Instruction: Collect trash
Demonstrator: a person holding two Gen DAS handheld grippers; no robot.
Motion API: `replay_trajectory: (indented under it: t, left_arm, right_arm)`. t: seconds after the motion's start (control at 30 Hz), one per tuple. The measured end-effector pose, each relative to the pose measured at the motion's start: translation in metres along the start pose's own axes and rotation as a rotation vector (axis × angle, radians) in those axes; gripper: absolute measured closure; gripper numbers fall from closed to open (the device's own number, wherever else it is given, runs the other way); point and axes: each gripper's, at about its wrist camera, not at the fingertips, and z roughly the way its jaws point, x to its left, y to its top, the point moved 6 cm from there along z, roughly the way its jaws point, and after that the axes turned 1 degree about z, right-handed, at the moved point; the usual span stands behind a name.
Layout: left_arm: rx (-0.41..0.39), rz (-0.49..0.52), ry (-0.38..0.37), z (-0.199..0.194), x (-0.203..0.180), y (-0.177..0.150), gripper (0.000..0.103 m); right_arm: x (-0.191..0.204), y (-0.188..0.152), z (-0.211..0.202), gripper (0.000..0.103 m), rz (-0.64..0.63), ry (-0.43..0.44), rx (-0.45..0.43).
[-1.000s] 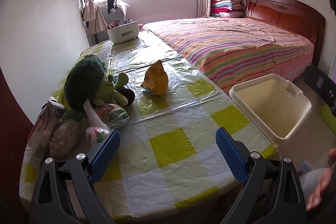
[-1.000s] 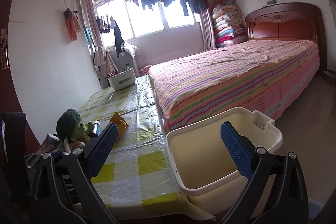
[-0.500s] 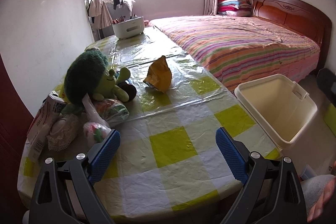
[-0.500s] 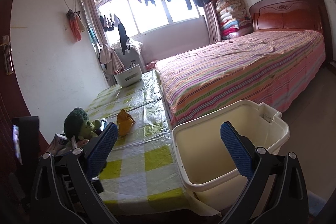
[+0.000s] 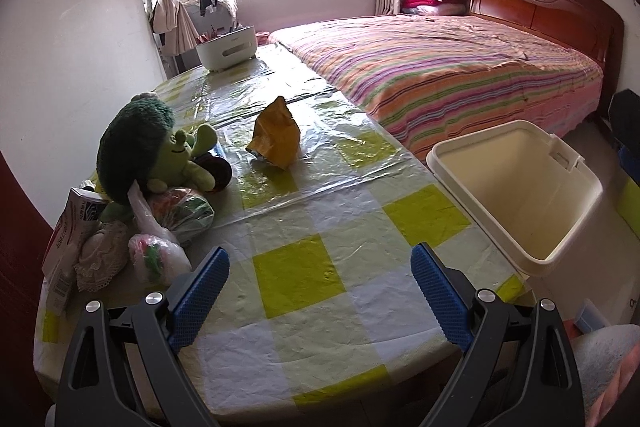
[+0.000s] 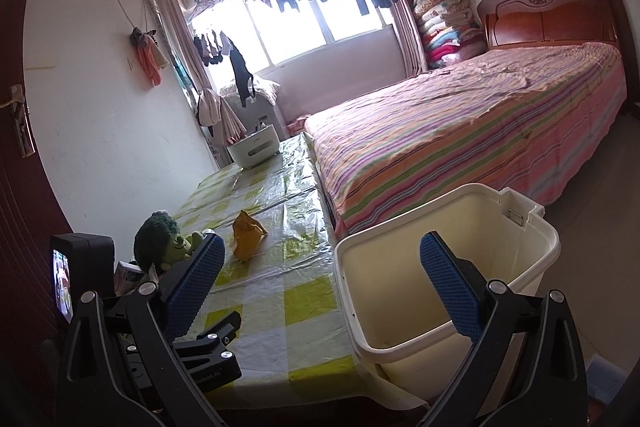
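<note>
Two hand-held grippers hang wide open and empty over a checked table [image 5: 320, 267] as the trash collection gets under way: compared with a second ago, the left wrist view has dipped and drawn closer to the tabletop, bringing the crumpled yellow wrapper [image 5: 276, 135] nearer the centre of its frame at about 12 o'clock from the left gripper [image 5: 320, 291], though still well apart from its blue pads. That suggests the approach has begun and nothing is yet collected. A cream bin [image 5: 516, 187] stands off the table's edge at 2 o'clock, open and apparently empty, and the right gripper [image 6: 320, 287] hangs near its rim, holding nothing. At 10 o'clock, a green plush toy [image 5: 148, 147] leans over a dark round object, tied plastic bags [image 5: 160, 239] and a printed paper packet [image 5: 68, 227]; which of these count as trash is a judgement call. A white box [image 5: 226, 47] sits at the table's far end. Much stays unclear: the bin's bottom is partly out of sight, the dark object beside the toy cannot be identified, the pile's contents blur together, and only a sleeve [image 5: 608, 363] of the person shows at the lower right.
</note>
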Motion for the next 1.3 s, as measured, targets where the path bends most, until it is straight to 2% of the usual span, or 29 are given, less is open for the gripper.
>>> replay_trajectory:
  t: [1.3]
  left_arm:
    - [0.009, 0.042, 0.016, 0.0033, -0.0034, -0.0054, 0.013]
  right_arm:
    - [0.0057, -0.0026, 0.0039, 0.006, 0.005, 0.024, 0.020]
